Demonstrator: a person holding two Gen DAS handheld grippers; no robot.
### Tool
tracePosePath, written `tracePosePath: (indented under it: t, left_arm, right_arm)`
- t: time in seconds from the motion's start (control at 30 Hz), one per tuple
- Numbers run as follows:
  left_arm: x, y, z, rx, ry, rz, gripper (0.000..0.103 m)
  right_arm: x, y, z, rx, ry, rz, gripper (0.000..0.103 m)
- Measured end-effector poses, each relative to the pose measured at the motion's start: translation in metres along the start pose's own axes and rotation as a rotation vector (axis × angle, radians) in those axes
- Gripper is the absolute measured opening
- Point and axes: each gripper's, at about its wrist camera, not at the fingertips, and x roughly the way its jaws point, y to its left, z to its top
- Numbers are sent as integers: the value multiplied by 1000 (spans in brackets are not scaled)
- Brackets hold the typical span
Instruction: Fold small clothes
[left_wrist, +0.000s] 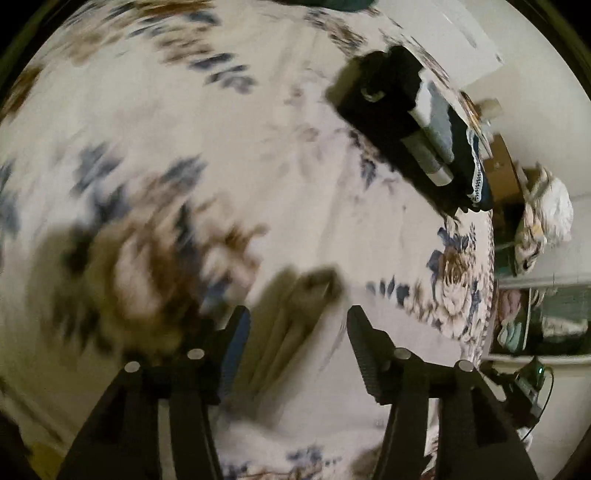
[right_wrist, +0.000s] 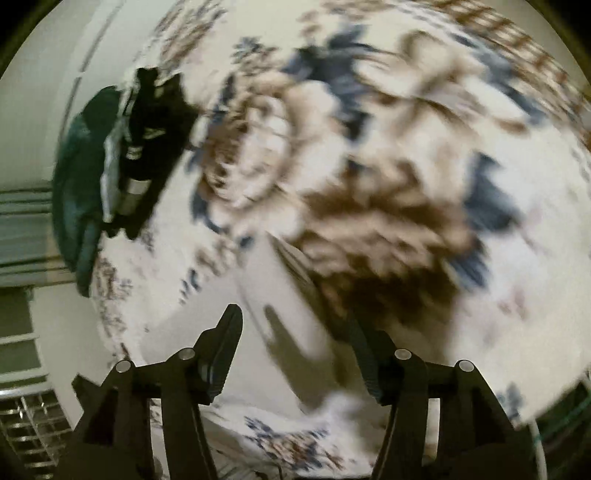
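Note:
A stack of folded dark clothes, black, grey and white, (left_wrist: 417, 122) lies at the far right edge of the flowered bed cover (left_wrist: 221, 147). It also shows in the right wrist view (right_wrist: 147, 155) at the far left. My left gripper (left_wrist: 297, 321) is open and empty above the cover. My right gripper (right_wrist: 295, 328) is open and empty above the cover. Both views are blurred by motion.
A dark teal cloth (right_wrist: 79, 173) lies beside the stack at the bed's edge. Beyond the bed are a white bundle (left_wrist: 546, 218), shelves with clothes (left_wrist: 532, 321) and a wire basket (right_wrist: 29, 428).

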Motion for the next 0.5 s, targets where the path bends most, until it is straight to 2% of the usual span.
tracePosePath:
  t: [0.13, 0.17, 0.2, 0.27, 0.37, 0.5]
  left_arm:
    - [49, -25, 21, 79, 71, 4, 49]
    - [52, -29, 21, 105, 76, -8, 22]
    - [56, -36, 18, 134, 84, 9, 4]
    - [56, -44, 13, 176, 67, 37, 4]
    - [53, -31, 12, 141, 34, 51, 4]
    - [62, 3, 21, 27, 37, 33, 3]
  right_arm:
    - [40, 15, 23, -15, 50, 2, 68]
    - [52, 19, 25, -20, 72, 6, 66]
    - [58, 21, 26, -22, 84, 9, 50]
    - [65, 27, 26, -41, 89, 20, 21]
    - [60, 29, 26, -49, 45, 24, 16]
    - [64, 11, 28, 0, 25, -36, 15]
